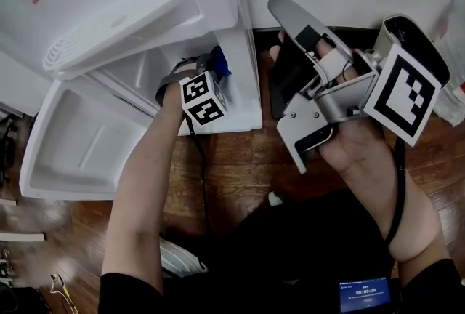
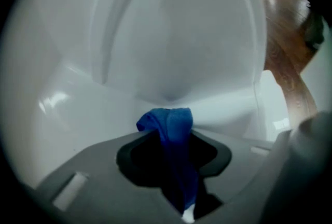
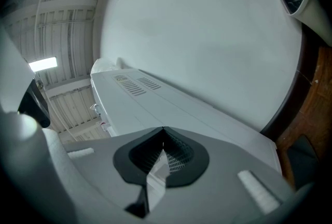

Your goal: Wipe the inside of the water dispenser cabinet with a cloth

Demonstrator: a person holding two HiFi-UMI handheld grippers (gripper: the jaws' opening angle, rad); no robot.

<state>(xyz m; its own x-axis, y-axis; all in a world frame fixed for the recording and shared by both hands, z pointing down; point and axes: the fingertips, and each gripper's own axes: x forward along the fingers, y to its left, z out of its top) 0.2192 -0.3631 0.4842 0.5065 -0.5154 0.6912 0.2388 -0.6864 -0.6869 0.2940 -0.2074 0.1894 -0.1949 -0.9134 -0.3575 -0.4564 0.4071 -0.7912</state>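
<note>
Within water dispenser cabinet (image 1: 138,69), door (image 1: 73,138) swung open: left gripper (image 2: 171,140), jaws clenched on blue cloth (image 2: 167,120); cloth bunched at the tips, near the white inner wall, contact not discernible. Right gripper (image 3: 162,132): jaws closed, nothing between them, held outside the cabinet. Step, by judgement: wiping about to start. Next move calls for pressing cloth to wall and sweeping across.

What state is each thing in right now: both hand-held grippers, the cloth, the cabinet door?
Left hand-held gripper: shut on the blue cloth, inside the cabinet.
Right hand-held gripper: shut, empty, held up outside the cabinet.
Blue cloth: bunched, pinched between the left jaws.
Cabinet door: swung open.
</note>
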